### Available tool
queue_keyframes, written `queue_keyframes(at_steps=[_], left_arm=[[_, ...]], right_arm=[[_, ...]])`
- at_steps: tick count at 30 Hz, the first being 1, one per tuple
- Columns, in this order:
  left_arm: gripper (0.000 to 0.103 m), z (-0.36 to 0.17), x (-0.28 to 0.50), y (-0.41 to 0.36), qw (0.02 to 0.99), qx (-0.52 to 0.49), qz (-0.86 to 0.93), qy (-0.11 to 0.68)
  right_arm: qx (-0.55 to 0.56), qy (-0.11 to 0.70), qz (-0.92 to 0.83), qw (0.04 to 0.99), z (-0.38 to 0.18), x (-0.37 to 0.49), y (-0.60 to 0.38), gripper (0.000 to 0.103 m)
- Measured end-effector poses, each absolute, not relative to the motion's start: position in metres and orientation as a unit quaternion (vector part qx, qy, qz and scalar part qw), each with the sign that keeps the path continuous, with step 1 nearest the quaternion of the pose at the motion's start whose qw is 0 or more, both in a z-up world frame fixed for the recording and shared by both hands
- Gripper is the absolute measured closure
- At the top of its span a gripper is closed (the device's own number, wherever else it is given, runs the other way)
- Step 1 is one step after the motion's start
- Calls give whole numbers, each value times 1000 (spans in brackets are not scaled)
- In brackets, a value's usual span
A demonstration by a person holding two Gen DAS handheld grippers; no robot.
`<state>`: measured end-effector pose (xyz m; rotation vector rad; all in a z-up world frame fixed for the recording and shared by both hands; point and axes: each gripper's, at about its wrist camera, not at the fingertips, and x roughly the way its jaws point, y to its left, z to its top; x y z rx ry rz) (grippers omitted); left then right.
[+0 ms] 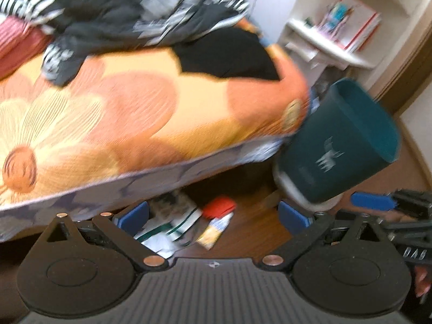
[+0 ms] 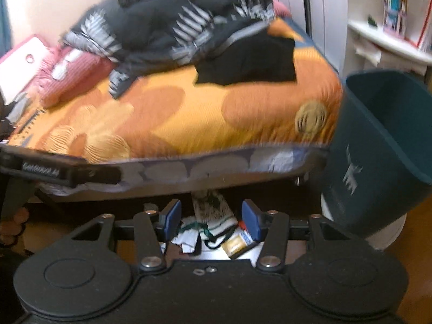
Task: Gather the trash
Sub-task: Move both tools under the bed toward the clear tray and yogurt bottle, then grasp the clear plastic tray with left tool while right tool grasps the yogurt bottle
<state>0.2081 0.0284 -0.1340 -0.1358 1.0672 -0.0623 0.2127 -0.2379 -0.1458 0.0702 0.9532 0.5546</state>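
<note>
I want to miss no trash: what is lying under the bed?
At the bed's edge on the floor lies a wrapper pile: white-green packaging, a red piece, a yellow packet. Deeper under the bed is dark, so more cannot be ruled out.

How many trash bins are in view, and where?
1. The dark teal trash bin stands on the floor at the corner of the bed, right of the trash pile. Others may be hidden.

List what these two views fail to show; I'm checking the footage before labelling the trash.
- Bin contents: both views, its own wall hides the inside.
- Wrapper print: left view, motion blur.
- Trash pile: right view, partly behind right tool.
- Under-bed space: too dark.
</note>
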Motion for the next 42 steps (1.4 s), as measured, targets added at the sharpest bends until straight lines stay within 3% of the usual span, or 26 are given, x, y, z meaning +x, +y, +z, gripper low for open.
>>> queue_keyframes(at_steps=[7,25,42], left_arm=[[0,-204,205,57,825,-6,-47,563],[0,-373,181,35,703,202,-225,644],[0,-506,138,39,618,268,-292,679]], right_arm=[[32,513,230,826,-211,236,-214,53],[139,673,96,720,-396,309,-173,53],[158,709,-28,687,-517,349,-145,53]])
